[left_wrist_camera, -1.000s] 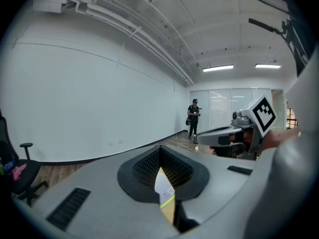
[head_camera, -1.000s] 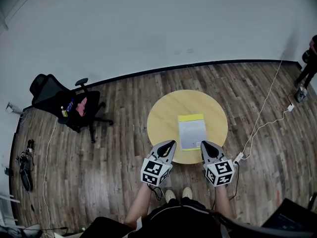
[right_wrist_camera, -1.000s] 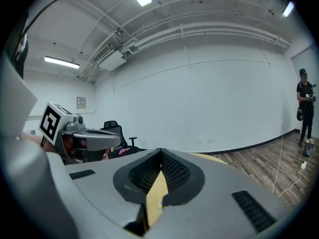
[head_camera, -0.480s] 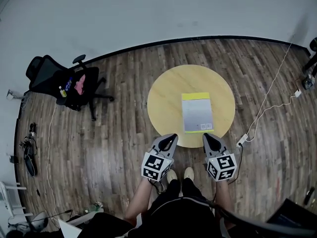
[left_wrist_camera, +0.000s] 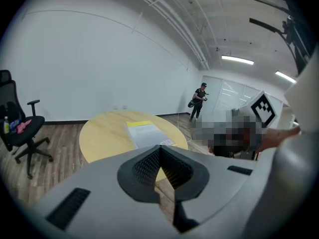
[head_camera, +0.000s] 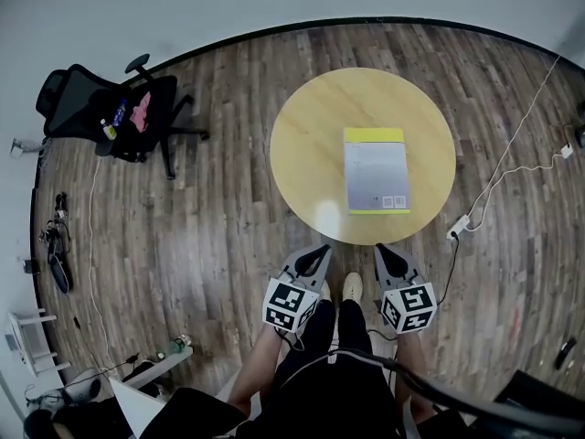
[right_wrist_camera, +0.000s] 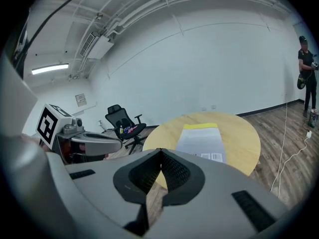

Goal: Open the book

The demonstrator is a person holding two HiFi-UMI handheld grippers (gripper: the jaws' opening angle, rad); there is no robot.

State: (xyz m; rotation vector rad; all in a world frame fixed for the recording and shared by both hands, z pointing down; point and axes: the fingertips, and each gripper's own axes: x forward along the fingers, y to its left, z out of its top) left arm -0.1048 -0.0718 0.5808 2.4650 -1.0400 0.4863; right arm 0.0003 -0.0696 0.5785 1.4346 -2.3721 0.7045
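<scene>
Change vs. one second ago: left tongs [head_camera: 317,249] and right tongs [head_camera: 382,250] no longer overlap table [head_camera: 302,144] edge; both now short of it, over floor [head_camera: 210,245].
Both tongs fully closed, empty.
Book [head_camera: 376,169] closed, flat on table, right of centre, untouched.
Judgement: opening not yet started; reach required first.

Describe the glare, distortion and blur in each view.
Head view: fisheye bends the far edge of the wooden floor into an arc; a pale glare spot sits on the round table near its front edge. Left gripper view: dark round vignette at the corners. Right gripper view: same vignette; book in focus.
</scene>
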